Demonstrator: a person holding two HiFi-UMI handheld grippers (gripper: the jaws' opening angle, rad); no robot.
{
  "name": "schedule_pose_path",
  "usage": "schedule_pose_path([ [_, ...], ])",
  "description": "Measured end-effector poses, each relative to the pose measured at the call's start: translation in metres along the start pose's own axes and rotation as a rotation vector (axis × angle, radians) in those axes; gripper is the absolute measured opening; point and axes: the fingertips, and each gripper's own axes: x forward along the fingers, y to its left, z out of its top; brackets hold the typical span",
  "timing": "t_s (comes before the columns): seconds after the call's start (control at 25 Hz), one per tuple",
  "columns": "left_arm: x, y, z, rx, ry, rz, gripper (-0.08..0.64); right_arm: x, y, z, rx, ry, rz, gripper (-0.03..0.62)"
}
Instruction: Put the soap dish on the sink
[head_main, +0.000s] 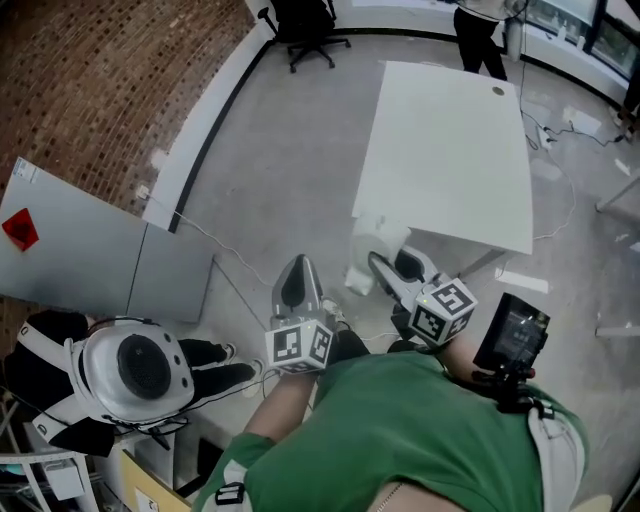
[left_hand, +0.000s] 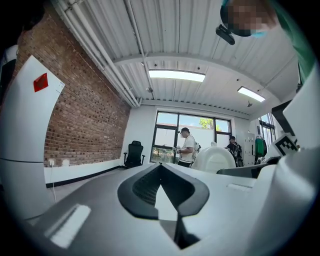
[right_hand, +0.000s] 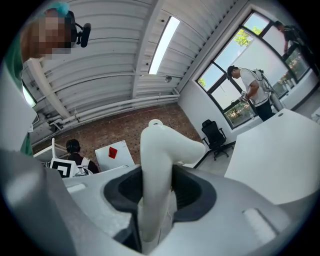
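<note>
Right gripper: fingers partly apart and clamped on the soap dish. The dark pads press it from both sides. The soap dish is white and curved. It stands up edge-on in the gap and sticks out well past the fingertips, with its top end bending off to the right in the right gripper view.

Left gripper: fingers closed together with tips meeting, nothing between them and touching nothing.

In the head view both grippers are held out level in front of a person in a green shirt. The left gripper is on the left, the right one just beside it, and they are not touching. They are over the grey floor, not over any surface.

The soap dish is in the air in the right fingers, near the near-left corner of the white surface and not resting on it. It is well apart from the left fingers. Its outline in the head view is hard to separate from the pale things under that corner.

Around:
- brick wall on the left
- grey panel with a red diamond leaning below the wall
- black office chair far back
- another person standing by the windows
</note>
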Motion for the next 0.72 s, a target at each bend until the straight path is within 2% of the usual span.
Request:
schedule_pose_path([
  [0.36, 0.082, 0.024, -0.007, -0.063, -0.002, -0.100, 0.006, 0.056, -0.045, 0.016, 0.013, -0.032, -0.102, 0.144],
  [0.72, 0.143, 0.103, 0.010, -0.094, -0.013, -0.136, 0.006, 0.151, -0.044, 0.031, -0.007, -0.060, -0.183, 0.144],
])
